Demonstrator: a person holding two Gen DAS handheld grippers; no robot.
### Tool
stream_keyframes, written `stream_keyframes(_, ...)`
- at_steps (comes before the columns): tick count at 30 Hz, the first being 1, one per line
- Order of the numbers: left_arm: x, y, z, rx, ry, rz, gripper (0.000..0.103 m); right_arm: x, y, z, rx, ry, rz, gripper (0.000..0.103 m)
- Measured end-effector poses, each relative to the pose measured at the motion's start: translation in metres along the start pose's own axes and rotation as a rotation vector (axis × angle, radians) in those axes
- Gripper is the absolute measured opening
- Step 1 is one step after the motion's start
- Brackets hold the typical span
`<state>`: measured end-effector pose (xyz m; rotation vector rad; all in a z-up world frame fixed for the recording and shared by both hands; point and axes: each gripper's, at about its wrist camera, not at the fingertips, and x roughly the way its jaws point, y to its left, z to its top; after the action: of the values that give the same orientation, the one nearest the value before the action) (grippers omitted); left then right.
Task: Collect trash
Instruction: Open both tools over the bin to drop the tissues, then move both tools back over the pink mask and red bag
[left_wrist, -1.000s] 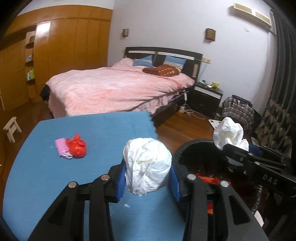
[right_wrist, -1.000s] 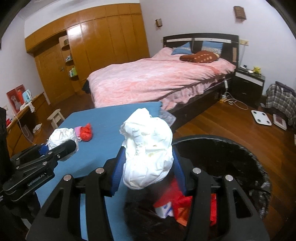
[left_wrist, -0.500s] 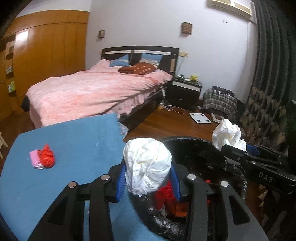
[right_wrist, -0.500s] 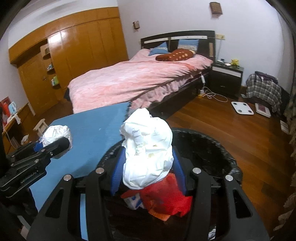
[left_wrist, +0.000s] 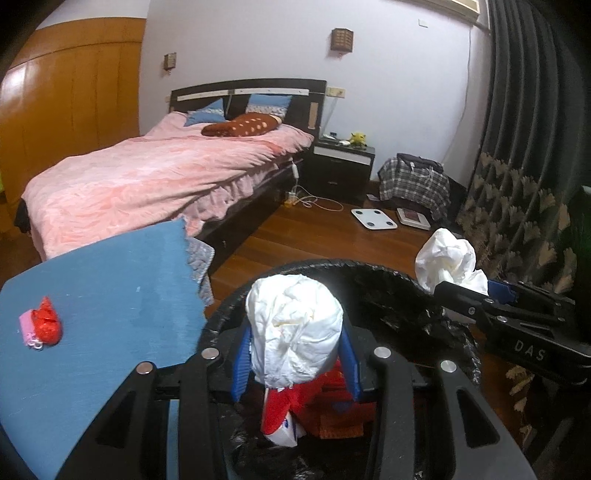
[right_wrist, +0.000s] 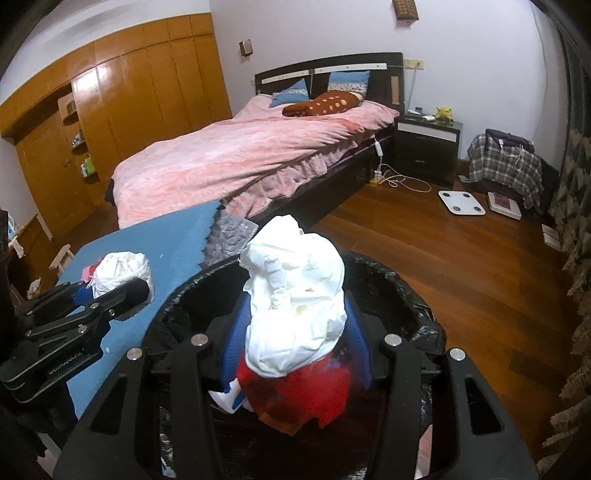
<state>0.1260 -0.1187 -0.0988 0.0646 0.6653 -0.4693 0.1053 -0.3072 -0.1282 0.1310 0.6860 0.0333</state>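
Observation:
My left gripper (left_wrist: 293, 363) is shut on a crumpled white paper wad (left_wrist: 293, 328) and holds it over the near-left rim of a black-lined trash bin (left_wrist: 384, 284). My right gripper (right_wrist: 295, 343) is shut on a second white paper wad (right_wrist: 295, 295), above the bin's opening (right_wrist: 410, 295). Red and white trash (right_wrist: 295, 398) lies inside the bin. Each gripper shows in the other's view: the right one (left_wrist: 461, 291) at the bin's far right, the left one (right_wrist: 114, 291) over the blue table. A red wrapper with a pink piece (left_wrist: 42, 326) lies on the blue table (left_wrist: 110, 295).
The bin stands right against the blue table's edge (right_wrist: 177, 236). A pink bed (left_wrist: 147, 177) stands behind the table. A nightstand (left_wrist: 341, 166), a plaid bag (left_wrist: 413, 182) and a white scale (left_wrist: 373, 218) are on the wooden floor. Dark curtains (left_wrist: 524, 129) hang at right.
Both grippers have moved right from over the table to over the bin, each still holding its paper wad. The red wrapper on the table has not moved.

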Motion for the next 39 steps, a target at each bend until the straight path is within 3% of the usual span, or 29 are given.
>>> stream_keyframes(3, 0.006, -0.001, -0.001, 0.001, 0.021, -0.030, 0.050, 0.004, -0.006, -0.003, 0.002, 0.012, -0.016, 0.051)
stream_keyframes(6, 0.009, 0.000, -0.002, 0.002, 0.033, -0.040, 0.063, 0.007, -0.010, -0.005, 0.010, 0.017, -0.030, 0.068)
stream_keyframes(8, 0.007, 0.002, -0.004, -0.002, 0.035, -0.041, 0.067, 0.008, -0.012, -0.006, 0.012, 0.016, -0.031, 0.073)
stream_keyframes(10, 0.003, 0.006, -0.004, -0.009, 0.028, -0.028, 0.072, 0.007, -0.013, -0.006, 0.013, 0.011, -0.042, 0.088)
stream_keyframes(14, -0.007, 0.018, -0.006, -0.019, 0.011, 0.026, 0.089, 0.004, -0.012, -0.006, 0.019, -0.005, -0.037, 0.093)
stream_keyframes(18, -0.023, 0.039, -0.006, -0.047, -0.007, 0.074, 0.096, 0.001, -0.003, -0.004, 0.004, -0.020, -0.019, 0.095)
stream_keyframes(29, -0.070, 0.109, -0.021, -0.140, -0.053, 0.214, 0.097, 0.010, 0.050, 0.010, -0.065, -0.009, 0.051, 0.096)
stream_keyframes(39, -0.099, 0.172, -0.039, -0.215, -0.077, 0.339, 0.097, 0.035, 0.130, 0.024, -0.168, 0.002, 0.157, 0.096)
